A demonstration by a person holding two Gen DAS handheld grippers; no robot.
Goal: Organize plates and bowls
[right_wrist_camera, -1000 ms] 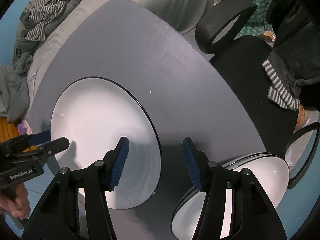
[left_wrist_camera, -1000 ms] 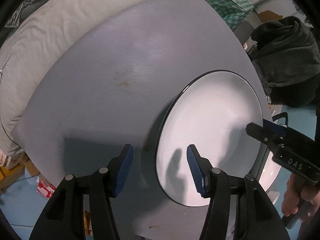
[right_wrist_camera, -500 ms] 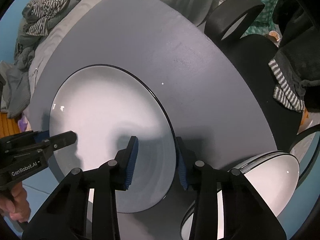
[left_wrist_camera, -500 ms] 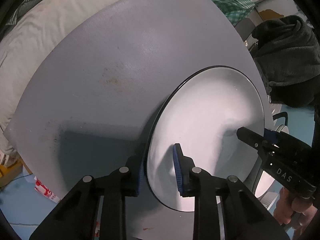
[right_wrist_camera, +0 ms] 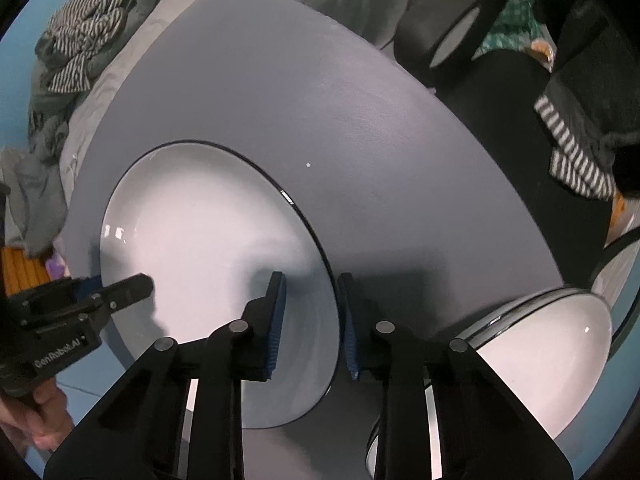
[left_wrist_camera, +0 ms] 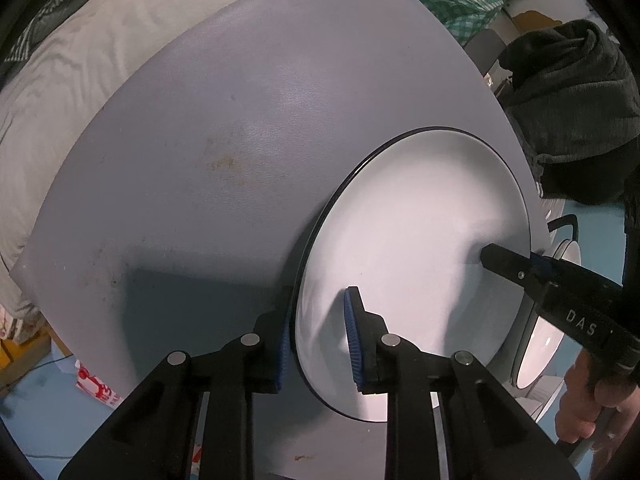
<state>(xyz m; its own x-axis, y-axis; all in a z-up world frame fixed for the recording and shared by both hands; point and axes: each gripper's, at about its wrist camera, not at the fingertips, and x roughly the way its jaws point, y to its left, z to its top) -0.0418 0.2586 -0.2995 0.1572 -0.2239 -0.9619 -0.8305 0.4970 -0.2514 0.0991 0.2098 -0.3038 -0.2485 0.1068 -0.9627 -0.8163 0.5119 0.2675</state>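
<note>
A large white plate [left_wrist_camera: 420, 240] with a thin dark rim lies on the grey table [left_wrist_camera: 200, 120]. My left gripper [left_wrist_camera: 318, 344] straddles its left rim, one blue pad under the edge and one on the plate's face, pressing on it. Over the opposite rim of the plate [right_wrist_camera: 200, 232], my right gripper [right_wrist_camera: 312, 320] has its jaws closing, and its pads touch both sides of the rim. Each wrist view shows the other gripper at the far side of the plate. A stack of white plates [right_wrist_camera: 540, 352] sits at the table's near right corner.
The grey table [right_wrist_camera: 320, 100] ends close behind both grippers. A black chair [right_wrist_camera: 460, 28] and a striped cloth [right_wrist_camera: 576, 160] stand past its right side. Dark clothing [left_wrist_camera: 572, 100] and pale bedding [left_wrist_camera: 80, 60] surround the far edges. A hand [left_wrist_camera: 588, 412] holds the right gripper.
Both grippers have closed from wide open onto opposite rims of the white plate. Neither hand has shifted noticeably.
</note>
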